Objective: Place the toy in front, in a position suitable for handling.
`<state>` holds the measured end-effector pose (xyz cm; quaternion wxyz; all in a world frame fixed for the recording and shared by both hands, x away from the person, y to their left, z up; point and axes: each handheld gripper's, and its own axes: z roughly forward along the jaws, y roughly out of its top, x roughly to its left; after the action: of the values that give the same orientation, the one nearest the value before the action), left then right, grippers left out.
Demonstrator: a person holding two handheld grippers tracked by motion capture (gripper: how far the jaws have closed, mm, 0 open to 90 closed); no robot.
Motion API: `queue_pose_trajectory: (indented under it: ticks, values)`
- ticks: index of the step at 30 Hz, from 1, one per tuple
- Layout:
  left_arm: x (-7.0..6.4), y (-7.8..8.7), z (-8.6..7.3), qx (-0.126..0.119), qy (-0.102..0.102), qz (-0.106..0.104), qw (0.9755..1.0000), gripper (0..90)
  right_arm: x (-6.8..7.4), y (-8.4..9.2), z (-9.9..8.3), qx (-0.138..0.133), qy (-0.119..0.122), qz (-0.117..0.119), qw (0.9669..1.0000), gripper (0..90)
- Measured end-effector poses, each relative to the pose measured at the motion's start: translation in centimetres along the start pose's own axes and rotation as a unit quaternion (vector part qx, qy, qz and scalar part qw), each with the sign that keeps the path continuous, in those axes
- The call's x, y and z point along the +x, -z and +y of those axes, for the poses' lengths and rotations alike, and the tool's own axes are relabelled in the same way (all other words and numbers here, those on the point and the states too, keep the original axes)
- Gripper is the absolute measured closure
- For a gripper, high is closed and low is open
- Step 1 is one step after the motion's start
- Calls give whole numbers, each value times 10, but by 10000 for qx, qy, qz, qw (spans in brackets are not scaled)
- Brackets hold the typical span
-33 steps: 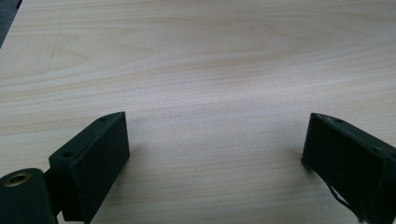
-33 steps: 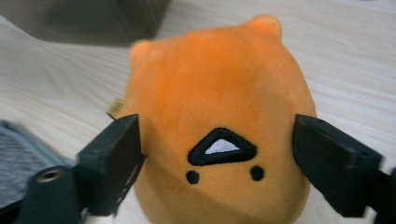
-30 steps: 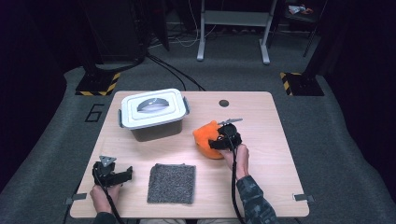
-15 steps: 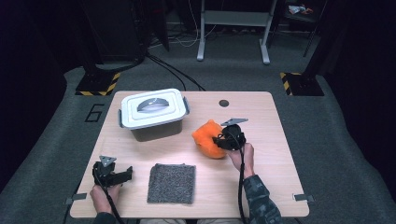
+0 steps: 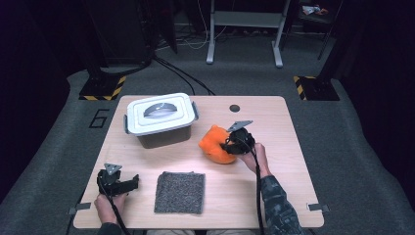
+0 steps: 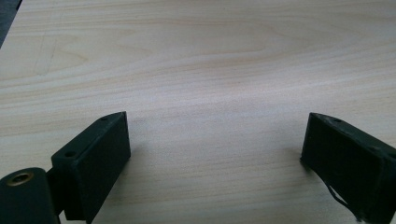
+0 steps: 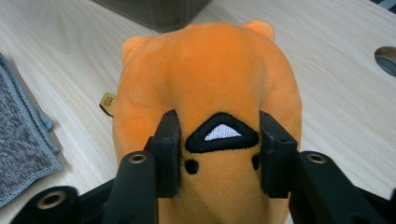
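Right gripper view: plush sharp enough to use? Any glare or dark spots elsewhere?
Right gripper view: orange plush evenly lit and sharp, right tongs slightly soft up close. Left gripper view: table crisp, soft shadows beside the left tongs. High view: table well lit, mild sheen on the white box lid, surroundings nearly black.
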<state>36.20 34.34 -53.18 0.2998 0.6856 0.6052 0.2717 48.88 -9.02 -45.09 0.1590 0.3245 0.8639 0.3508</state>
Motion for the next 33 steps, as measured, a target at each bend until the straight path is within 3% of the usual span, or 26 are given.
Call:
queue_pose_trajectory:
  ticks: [3, 4, 5, 6, 11, 15, 16, 18, 20, 21, 23, 24, 25, 26, 27, 30, 33]
  values:
    - [0, 0, 0, 0, -1, -1, 10000, 73, -2, 0, -2, 1, -96, -12, 10000, 471]
    - [0, 0, 0, 16, 11, -2, 10000, 73, -2, 3, -2, -58, -167, -91, 9998, 346]
    - [0, 0, 0, 16, 11, -2, 10000, 73, -2, 3, -2, -58, -167, -91, 9998, 346]
    - [0, 0, 0, 17, 11, -1, 10000, 73, -1, 10, -1, -202, -275, -110, 9994, 269]
    - [0, 0, 0, 16, 7, 4, 10000, 72, -1, 30, -1, -472, -358, -202, 9980, 144]
    - [0, 0, 0, 5, -1, 8, 10000, 69, -2, 45, -11, -571, -561, -227, 9965, 113]
    - [0, 0, 0, 8, -2, 8, 10000, 69, -2, 50, -17, -548, -635, -219, 9962, 101]
    - [-1, 0, 1, 54, -26, 33, 10000, 41, -3, 61, -41, -479, -882, -452, 9939, 99]
    - [-2, 0, 0, 43, -56, 29, 10000, 30, -4, 63, -51, -433, -943, -526, 9932, 96]
    - [-2, 0, 0, 26, -86, 0, 10000, 12, -5, 67, -77, -263, -1145, -620, 9911, 89]
    - [-1, 1, 0, -28, -59, -49, 10000, 11, -5, 68, -85, -232, -1237, -621, 9901, 86]
    - [0, 1, 0, -91, -15, -77, 9999, 7, -6, 72, -110, -187, -1430, -742, 9868, 81]
    - [0, 1, 0, -91, -15, -77, 9999, 1, -6, 72, -110, -187, -1430, -742, 9868, 81]
    - [1, 2, 0, -108, 28, -132, 9999, 0, -6, 75, -127, -168, -1630, -816, 9831, 82]
    - [1, 2, 0, -110, 31, -182, 9998, 0, -7, 76, -135, -153, -1685, -853, 9819, 80]
    - [-3, 5, -1, -146, 23, -335, 9993, 0, -8, 79, -156, -94, -1860, -953, 9779, 74]
    - [-10, 10, 0, -147, -84, -468, 9988, 0, -9, 82, -162, -104, -1905, -1004, 9765, 81]
